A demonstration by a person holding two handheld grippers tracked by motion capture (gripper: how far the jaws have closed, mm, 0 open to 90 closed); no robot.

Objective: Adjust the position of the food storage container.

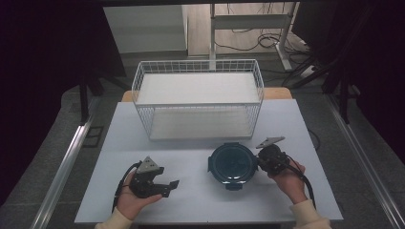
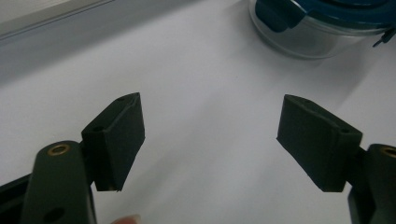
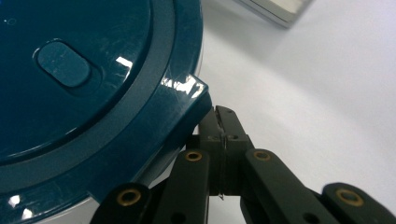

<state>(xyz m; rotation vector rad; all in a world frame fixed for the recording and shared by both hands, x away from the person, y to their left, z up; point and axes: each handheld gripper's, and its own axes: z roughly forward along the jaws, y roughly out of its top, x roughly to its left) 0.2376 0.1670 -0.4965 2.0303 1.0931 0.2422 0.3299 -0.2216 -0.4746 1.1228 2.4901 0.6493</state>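
A white table (image 1: 143, 143) held a white wire basket (image 1: 198, 98) at the back and, nearer the person, a round clear food container with a dark teal clip-on lid (image 1: 231, 164). The container sat right of centre, touching the right gripper (image 1: 262, 161), well apart from the left gripper (image 1: 168, 187). The right jaws were pressed together under a lid tab (image 3: 194, 95), though whether they pinched it was unclear; the left jaws gaped wide, empty.
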